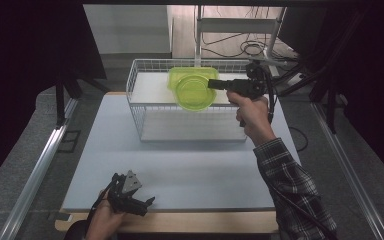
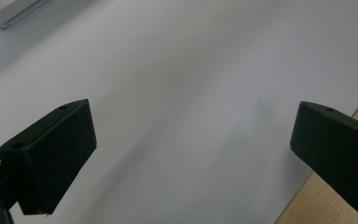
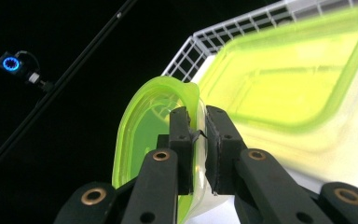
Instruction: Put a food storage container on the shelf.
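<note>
The round green container (image 1: 194,95) hangs tipped on its side above the wire basket (image 1: 139,107), pinched at its rim by the right gripper (image 1: 213,84), whose jaws are closed on the wall from either side. In the right gripper view that container (image 3: 140,135) rises straight ahead of the jaws with its opening turned toward the left of the view; its lower edge is cut off behind the gripper's black links. Just beyond the jaws and to their right sits a rectangular green-lidded container (image 3: 289,79), blurred, with its far corner running out of view; in the high view it (image 1: 185,74) lies behind the round one, which covers most of it, and whether the two touch cannot be told. A stretch of the basket's white grid (image 3: 191,53) shows above the jaws. The right hand (image 1: 250,112) grips the tool from the near side, a plaid sleeve (image 1: 290,185) trailing back.

The left gripper (image 1: 147,202) rests low at the near edge of the table (image 1: 190,170), well apart from the basket, held by the left hand (image 1: 105,220), which is partly cut off by the bottom edge. Its jaws stand wide apart over bare white tabletop (image 2: 182,102), nothing between them; a strip of the wooden table edge (image 2: 335,191) shows beyond the right jaw.
</note>
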